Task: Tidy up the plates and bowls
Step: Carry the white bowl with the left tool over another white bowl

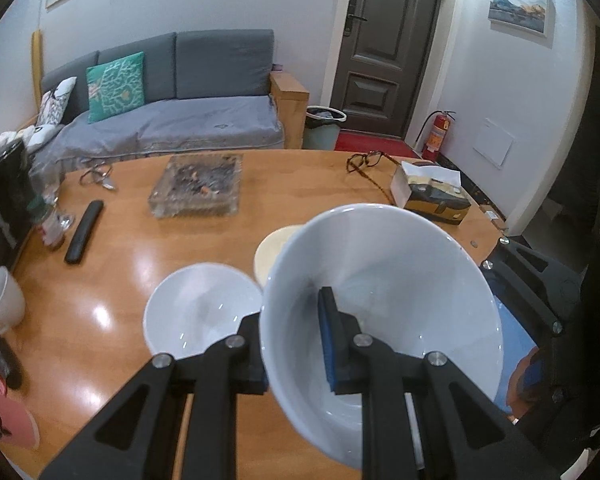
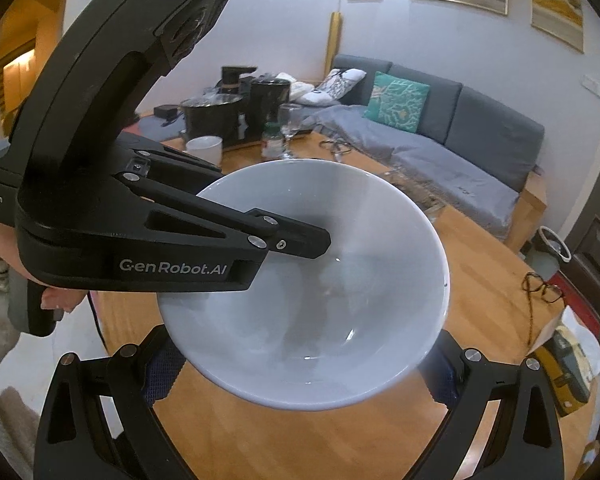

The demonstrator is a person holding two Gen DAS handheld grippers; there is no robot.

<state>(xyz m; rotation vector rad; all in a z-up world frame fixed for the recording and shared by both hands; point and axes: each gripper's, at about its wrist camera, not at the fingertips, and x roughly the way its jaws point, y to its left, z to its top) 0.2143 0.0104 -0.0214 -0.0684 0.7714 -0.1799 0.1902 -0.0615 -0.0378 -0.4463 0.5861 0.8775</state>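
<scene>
Bowl (image 1: 400, 280), white and glazed, hangs tilted in the air above the near edge of the table (image 1: 220, 240), well clear of the wood. The left gripper (image 1: 292, 344) has its jaws pinched narrow on the bowl's wall at the rim, one blue-padded finger (image 1: 327, 340) inside and the other outside. From the right wrist view the right gripper (image 2: 300, 364) stands wide with its fingers on either side of the bowl's lower body; whether its pads actually press the ceramic cannot be told, since the contact is hidden under the flare. This looks like a stiff, fairly heavy piece with a slick glaze, likely to chip or shatter if dropped, so a rim pinch alone seems marginal and a supporting hold lower on the wall is the safer place to take it. On the table just beyond, a second white bowl (image 1: 202, 308) sits upright, and a cream plate (image 1: 270, 252) lies partly hidden behind the lifted bowl; nesting the held bowl into the resting one seems the likely step. Farther toward the far edge are a glass ashtray (image 1: 198, 186), a remote control (image 1: 84, 232), a white mug (image 1: 4, 300) at the left edge, glasses (image 1: 366, 160) and a tissue box (image 1: 434, 194) near the right corner.
</scene>
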